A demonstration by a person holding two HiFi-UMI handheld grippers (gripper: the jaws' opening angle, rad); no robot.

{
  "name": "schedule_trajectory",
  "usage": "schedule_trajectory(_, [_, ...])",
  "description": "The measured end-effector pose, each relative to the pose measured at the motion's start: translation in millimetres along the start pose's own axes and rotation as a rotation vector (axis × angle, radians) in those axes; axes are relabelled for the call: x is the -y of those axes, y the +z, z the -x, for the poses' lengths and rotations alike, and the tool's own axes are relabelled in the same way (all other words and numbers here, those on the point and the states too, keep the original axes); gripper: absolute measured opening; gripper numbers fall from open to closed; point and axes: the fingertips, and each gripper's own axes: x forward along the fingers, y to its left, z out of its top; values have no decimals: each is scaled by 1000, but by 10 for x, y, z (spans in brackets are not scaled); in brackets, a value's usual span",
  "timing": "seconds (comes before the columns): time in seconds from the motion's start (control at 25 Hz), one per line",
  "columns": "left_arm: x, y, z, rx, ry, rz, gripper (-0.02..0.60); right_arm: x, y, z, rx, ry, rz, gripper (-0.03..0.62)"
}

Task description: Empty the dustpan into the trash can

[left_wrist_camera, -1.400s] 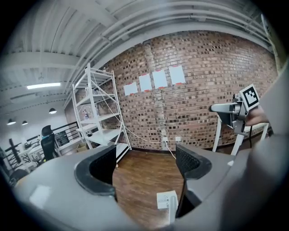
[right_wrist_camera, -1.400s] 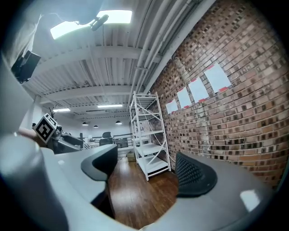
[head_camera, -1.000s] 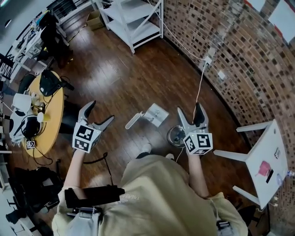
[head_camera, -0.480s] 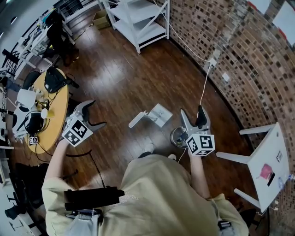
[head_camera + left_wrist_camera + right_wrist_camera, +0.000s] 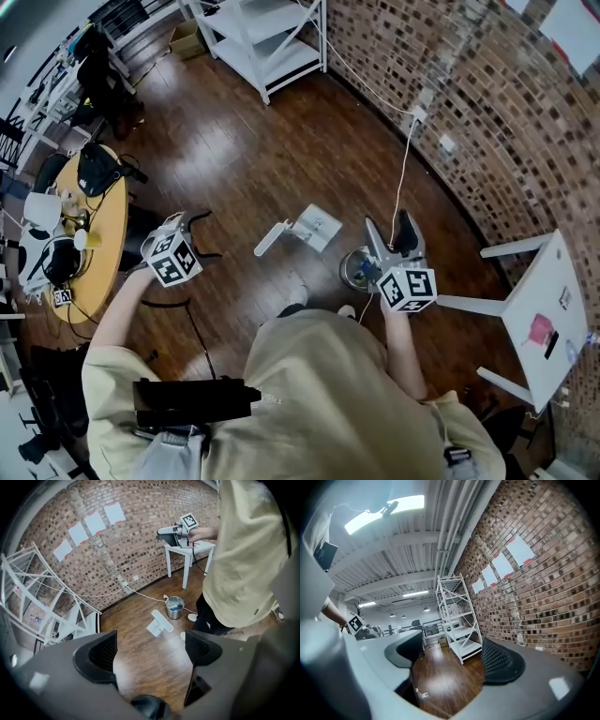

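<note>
A white dustpan (image 5: 309,228) lies on the wooden floor with its handle toward the left, also seen in the left gripper view (image 5: 158,623). Just right of it stands a small metal trash can (image 5: 359,270) (image 5: 175,607). My left gripper (image 5: 208,236) (image 5: 150,648) hangs left of the dustpan and points down at the floor. Its jaws have just been opening, and nothing is between them. My right gripper (image 5: 389,234) (image 5: 454,656) is held level above the trash can, open and empty.
A white shelf rack (image 5: 262,47) stands at the far end by the brick wall (image 5: 487,112). A round yellow table (image 5: 103,253) with gear is at left, a white side table (image 5: 544,309) at right. A cable (image 5: 405,169) runs from the wall to the can.
My left gripper has dropped lower and rolled, tipping from nearly level to pointing at the floor. The right gripper has stayed over the trash can.
</note>
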Motion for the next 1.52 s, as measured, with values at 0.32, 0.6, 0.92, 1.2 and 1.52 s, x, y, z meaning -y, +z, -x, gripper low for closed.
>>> schedule_trajectory(0.32, [204, 57, -677, 48, -104, 73, 445, 123, -59, 125, -20, -58, -1, 383])
schedule_trajectory(0.6, [352, 71, -1195, 49, -164, 112, 443, 245, -97, 225, -27, -108, -29, 383])
schedule_trajectory(0.92, [338, 61, -1645, 50, -171, 293, 445, 297, -173, 315, -47, -153, -29, 383])
schedule_trajectory(1.2, [319, 67, -1990, 42, -126, 506, 445, 325, -222, 380, -63, -183, -27, 383])
schedule_trajectory(1.52, [338, 132, -2380, 70, -42, 665, 445, 265, -242, 421, -70, -188, -53, 383])
